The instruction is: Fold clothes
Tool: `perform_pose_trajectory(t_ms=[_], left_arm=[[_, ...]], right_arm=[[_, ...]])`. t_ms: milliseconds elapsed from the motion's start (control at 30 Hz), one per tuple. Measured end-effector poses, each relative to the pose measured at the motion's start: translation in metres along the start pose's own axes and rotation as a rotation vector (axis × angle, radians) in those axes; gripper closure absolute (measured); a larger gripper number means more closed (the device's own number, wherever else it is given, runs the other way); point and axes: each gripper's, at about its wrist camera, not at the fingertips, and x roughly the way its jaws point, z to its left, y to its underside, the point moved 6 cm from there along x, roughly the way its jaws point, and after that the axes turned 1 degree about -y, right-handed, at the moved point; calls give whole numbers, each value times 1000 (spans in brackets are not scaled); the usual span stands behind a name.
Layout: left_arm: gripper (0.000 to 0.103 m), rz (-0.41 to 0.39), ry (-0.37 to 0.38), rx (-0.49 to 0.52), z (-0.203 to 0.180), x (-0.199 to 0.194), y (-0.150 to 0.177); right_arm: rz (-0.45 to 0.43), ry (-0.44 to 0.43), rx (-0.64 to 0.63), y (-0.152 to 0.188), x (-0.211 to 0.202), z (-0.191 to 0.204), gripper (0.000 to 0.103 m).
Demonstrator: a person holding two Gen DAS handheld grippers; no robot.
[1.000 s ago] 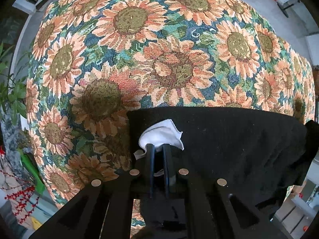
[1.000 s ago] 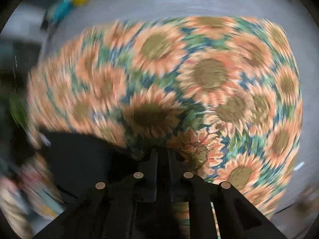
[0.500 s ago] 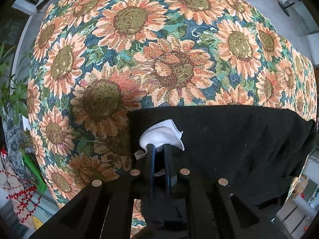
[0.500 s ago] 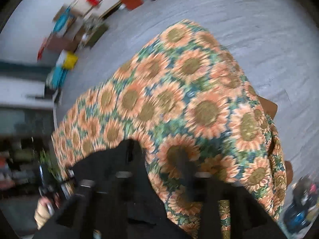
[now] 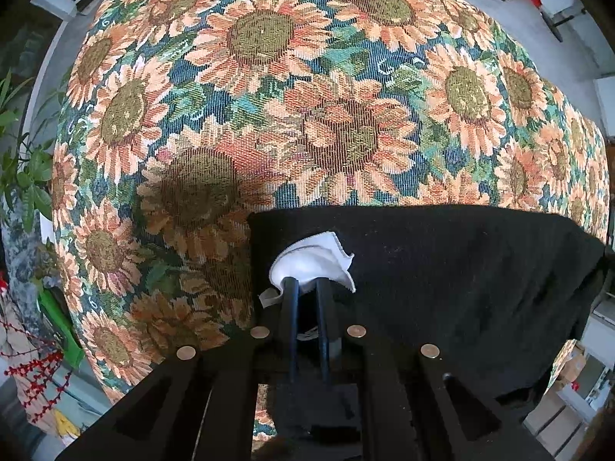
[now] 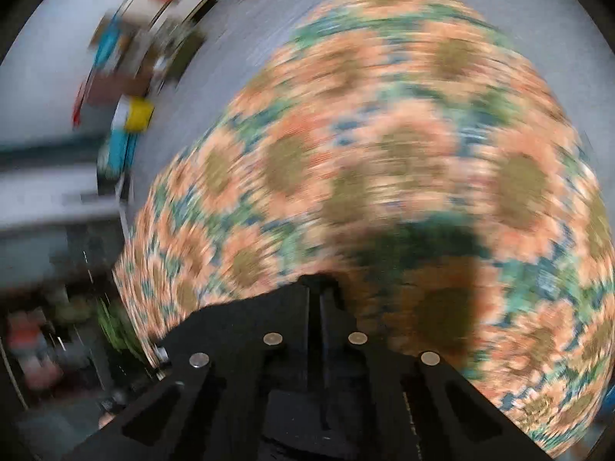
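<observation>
A black garment (image 5: 442,269) lies stretched across the near part of the sunflower tablecloth (image 5: 307,96), its far edge straight. My left gripper (image 5: 306,284) is shut on the garment's left corner, where a white label or lining (image 5: 311,259) sticks out between the fingers. In the blurred right wrist view, my right gripper (image 6: 316,282) is shut on black cloth (image 6: 230,322) that spreads to the left of the fingers, above the tablecloth (image 6: 384,153).
A green plant (image 5: 23,176) and red berries (image 5: 38,380) stand left of the table. Boxes and shelves (image 6: 127,57) line the far wall. Grey floor surrounds the table.
The right gripper has swung fast over the table with its cloth end; its view is blurred. The garment's right side now lies flatter and straighter. The left gripper has held still.
</observation>
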Motion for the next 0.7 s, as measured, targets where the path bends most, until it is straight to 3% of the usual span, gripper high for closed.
perform_pose_trajectory(t_ms=[100,200,233,267,333,367,433,467,533,700], left_arm=[[92,-1,3,-3,2,1,1],[92,5,11,-4,5,4,2],[92,11,23,-6,6,4,1],[92,20,50,-25,10,4,1],[91,48,147,-112,21,-2,0],[83,51,188,-157,28,-6,-1],[54,25,248,-256,47,-18,-3],[33,11,261,-294,55,-23,-4],[29,-13,241,-329,70,-32,-6],[29,61,271,-401,83,-23,-7]], right_arm=[[-73,93,73,-6,-22,-45,101],[-81,38,52,1,-39,-54,97],[-79,26,26,4,-43,-51,91],[-75,25,-5,7,-45,-45,72],[-72,31,-53,11,-47,-34,59],[-68,34,-81,12,-47,-28,56],[-54,55,-131,11,-39,-14,48],[-47,67,-153,11,-34,-7,48],[-28,93,-192,8,-27,3,47],[25,139,-290,4,1,32,45]])
